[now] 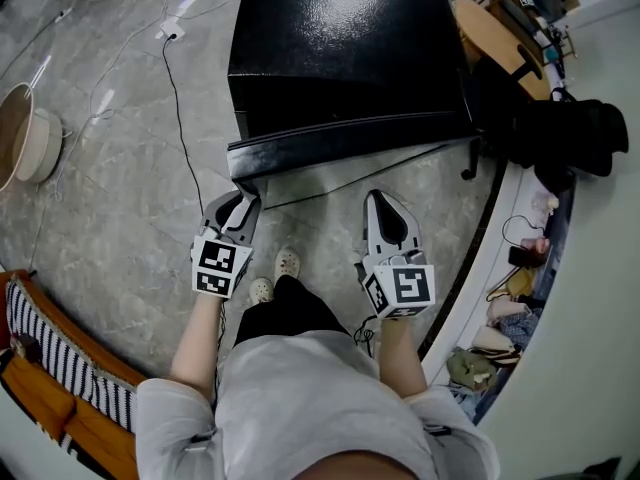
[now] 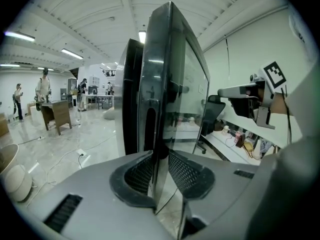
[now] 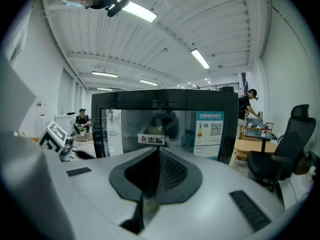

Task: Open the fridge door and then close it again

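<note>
A black fridge (image 1: 340, 38) stands in front of me, and its glass door (image 1: 350, 140) is ajar at the left edge. My left gripper (image 1: 243, 200) is at that free edge. In the left gripper view the door's edge (image 2: 162, 84) runs between the pads (image 2: 142, 171), which close on it, and a gap shows to the fridge body (image 2: 131, 94). My right gripper (image 1: 378, 200) hovers in front of the door, apart from it, shut and empty. Its view faces the door glass (image 3: 165, 124) square on, over the closed right gripper (image 3: 159, 164).
A power cable (image 1: 180, 108) trails over the tiled floor left of the fridge, near a round basin (image 1: 25, 143). A cluttered shelf (image 1: 520, 258) curves along the right, with a black office chair (image 3: 280, 159) and a wooden table (image 1: 500, 38). A striped bench (image 1: 60, 358) sits at the lower left.
</note>
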`<action>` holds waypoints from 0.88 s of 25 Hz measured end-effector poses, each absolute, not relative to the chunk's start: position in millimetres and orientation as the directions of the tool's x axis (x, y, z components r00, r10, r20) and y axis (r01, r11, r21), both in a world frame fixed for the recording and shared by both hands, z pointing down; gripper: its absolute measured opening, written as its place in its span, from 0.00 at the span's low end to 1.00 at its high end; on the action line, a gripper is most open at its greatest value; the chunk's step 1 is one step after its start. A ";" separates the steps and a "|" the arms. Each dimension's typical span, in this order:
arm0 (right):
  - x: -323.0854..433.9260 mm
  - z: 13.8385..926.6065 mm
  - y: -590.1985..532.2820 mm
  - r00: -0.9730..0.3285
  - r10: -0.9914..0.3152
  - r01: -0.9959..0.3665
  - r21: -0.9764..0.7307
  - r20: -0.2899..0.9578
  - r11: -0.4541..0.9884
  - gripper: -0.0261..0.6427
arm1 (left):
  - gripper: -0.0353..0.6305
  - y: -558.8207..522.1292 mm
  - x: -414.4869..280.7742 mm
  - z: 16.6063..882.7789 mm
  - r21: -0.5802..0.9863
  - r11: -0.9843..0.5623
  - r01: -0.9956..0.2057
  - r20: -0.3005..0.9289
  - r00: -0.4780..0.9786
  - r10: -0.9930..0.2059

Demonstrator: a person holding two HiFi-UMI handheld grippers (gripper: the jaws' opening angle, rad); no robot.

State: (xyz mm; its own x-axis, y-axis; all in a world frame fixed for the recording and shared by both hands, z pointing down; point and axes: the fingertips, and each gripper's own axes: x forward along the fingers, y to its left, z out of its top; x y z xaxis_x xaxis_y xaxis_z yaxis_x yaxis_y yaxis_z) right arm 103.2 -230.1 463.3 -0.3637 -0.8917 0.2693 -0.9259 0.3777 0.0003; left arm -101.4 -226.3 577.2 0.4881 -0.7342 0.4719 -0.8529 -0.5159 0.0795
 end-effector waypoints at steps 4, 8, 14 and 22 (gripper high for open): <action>105.6 461.5 -216.2 -0.354 -0.897 -0.931 -0.004 0.266 0.366 0.08 | 0.20 -198.6 -92.7 576.6 0.085 -0.525 -0.847 0.483 0.496 -0.722; 109.2 460.7 -200.7 -0.343 -0.902 -0.935 -0.009 0.263 0.354 0.08 | 0.18 -173.4 -82.1 576.7 0.089 -0.532 -0.842 0.491 0.502 -0.712; 116.3 455.1 -179.1 -0.326 -0.912 -0.943 -0.010 0.248 0.334 0.08 | 0.17 -140.8 -63.6 575.7 0.100 -0.548 -0.830 0.494 0.520 -0.697; 126.2 448.3 -158.2 -0.306 -0.923 -0.950 -0.014 0.234 0.312 0.08 | 0.16 -112.2 -42.1 574.3 0.102 -0.594 -0.798 0.509 0.555 -0.658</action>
